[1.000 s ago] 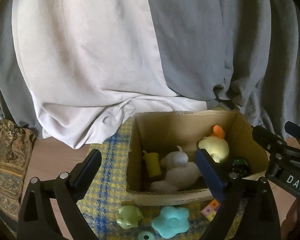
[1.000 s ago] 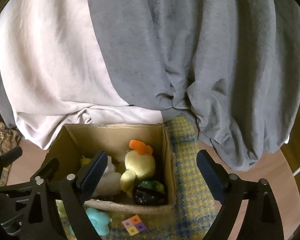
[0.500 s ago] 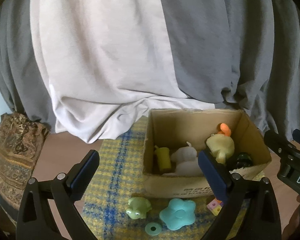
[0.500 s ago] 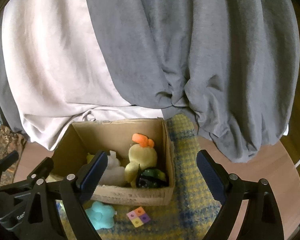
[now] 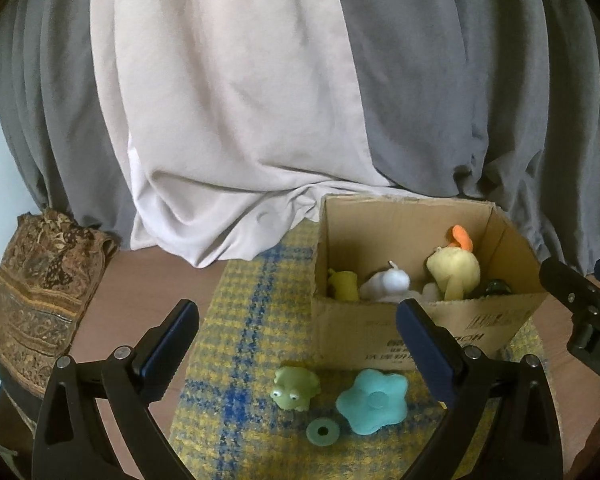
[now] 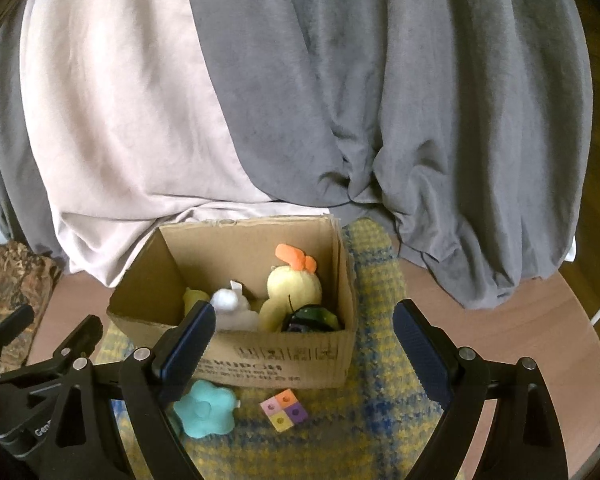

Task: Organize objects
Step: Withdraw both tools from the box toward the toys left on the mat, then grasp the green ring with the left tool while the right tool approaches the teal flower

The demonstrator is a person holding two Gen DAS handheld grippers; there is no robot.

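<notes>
I hold both tools above the near edge of the yellow and blue plaid cloth [image 5: 256, 320], and both are released with nothing between the fingers: my left gripper [image 5: 296, 328] stands wide over the bare stretch of cloth to the left of the cardboard box [image 5: 384, 340], my right gripper [image 6: 304, 336] wide across the box's near wall and right corner. The box sits on the cloth with its far wall right against the draped white sheet [image 5: 228, 120] and grey sheet [image 6: 420, 100], so there is no room behind it. Inside it are a yellow plush with an orange tuft [image 6: 292, 284], a white plush [image 6: 228, 304], a small yellow toy [image 5: 344, 284] at the left wall and a dark green toy [image 6: 312, 316] at the near right corner. Loose on the cloth in front of the box lie a green frog toy [image 5: 294, 388], a teal flower-shaped toy [image 5: 372, 400], a small green ring [image 5: 322, 432] just beside the flower, and a four-coloured square block [image 6: 284, 404]. The cloth's right edge runs just beside the box, with bare wooden table [image 6: 540, 320] beyond it. To the left, more bare wood, then a folded patterned fabric [image 5: 44, 288] at the table's edge.
</notes>
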